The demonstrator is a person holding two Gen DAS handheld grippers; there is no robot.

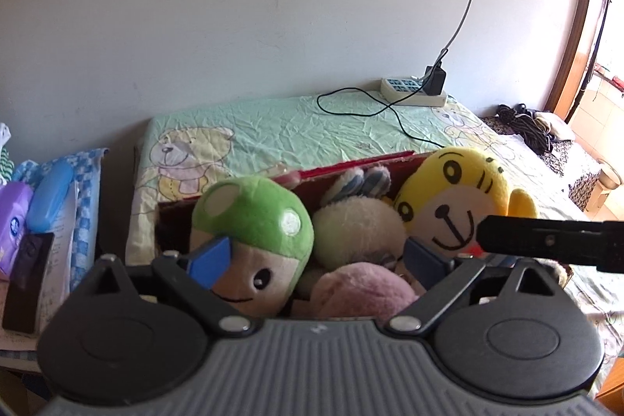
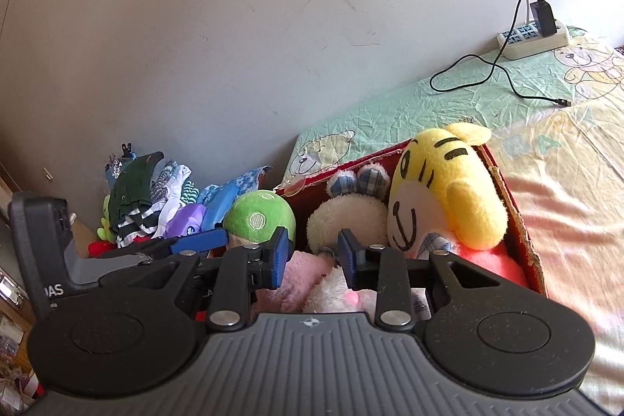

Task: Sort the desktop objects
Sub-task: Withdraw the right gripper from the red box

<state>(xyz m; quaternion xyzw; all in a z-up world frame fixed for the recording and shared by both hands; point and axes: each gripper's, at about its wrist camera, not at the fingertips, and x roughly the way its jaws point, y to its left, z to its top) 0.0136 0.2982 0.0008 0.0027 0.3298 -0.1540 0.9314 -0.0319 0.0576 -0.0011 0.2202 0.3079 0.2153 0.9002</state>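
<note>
Mint-green crumpled cotton bedsheet printed with cartoon bears stretches away beyond both pairs of fingers, reaching the pale wall. On it, directly ahead of the fingers, sits the red cardboard box, open-topped and packed with soft toys.

The yellow plush tiger head with black stripes and a stitched smile fills the box's right end, ahead of and to the right of the right gripper. In the left wrist view the same tiger lies just beyond the right-hand blue pad. The green-capped plush mushroom with white spots and a smiling face stands at the box's left end, behind the left-hand blue pad of the left gripper. Between the two toys sits a cream plush ball with blue plaid paws, and nearer the fingers a pink fuzzy plush lies low in the box, within the gap between the pads.

The left gripper's fingers are spread wide with nothing clasped. The right gripper's fingers stand apart too, a narrower gap, hovering over the pink plush and grasping nothing.

Beyond the box, near the wall, a white power strip with a black adapter plugged in rests on the sheet, its thin black cable looping towards the box.
</note>
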